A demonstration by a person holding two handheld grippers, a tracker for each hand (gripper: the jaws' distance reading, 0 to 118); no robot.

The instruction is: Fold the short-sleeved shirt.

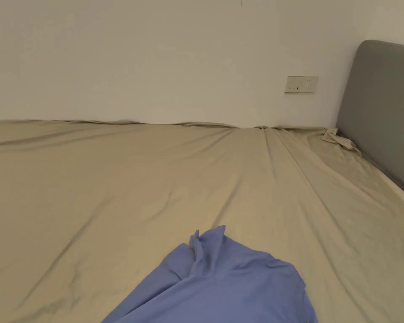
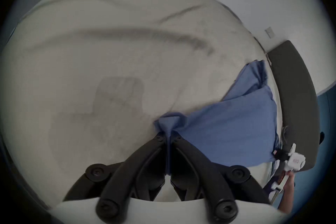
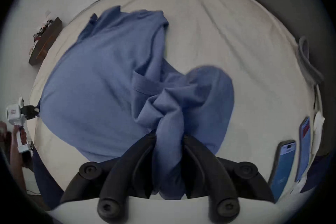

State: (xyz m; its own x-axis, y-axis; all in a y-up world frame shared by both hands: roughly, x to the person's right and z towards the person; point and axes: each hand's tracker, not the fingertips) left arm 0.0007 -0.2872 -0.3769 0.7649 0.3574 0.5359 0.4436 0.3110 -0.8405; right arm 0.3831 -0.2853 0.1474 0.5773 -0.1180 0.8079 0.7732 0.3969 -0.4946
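Note:
A blue short-sleeved shirt [image 1: 226, 281] lies on the bed at the bottom of the head view, one sleeve pointing away. In the left gripper view my left gripper [image 2: 168, 134] is shut on a thin pinch of the blue shirt [image 2: 227, 129], which stretches across to the right gripper [image 2: 278, 153] at the far right. My right gripper [image 3: 169, 134] is shut on a thick bunch of the shirt [image 3: 101, 82] in the right gripper view; the cloth hangs spread over the bed, and the left gripper [image 3: 31, 112] holds its far corner.
The bed sheet [image 1: 155, 181] is beige and creased. A grey headboard [image 1: 386, 113] stands at the right, a white wall with a socket [image 1: 301, 84] behind. Two phones [image 3: 283, 164] lie at the bed's edge in the right gripper view. A dark wooden piece of furniture [image 3: 45, 42] stands beyond the bed.

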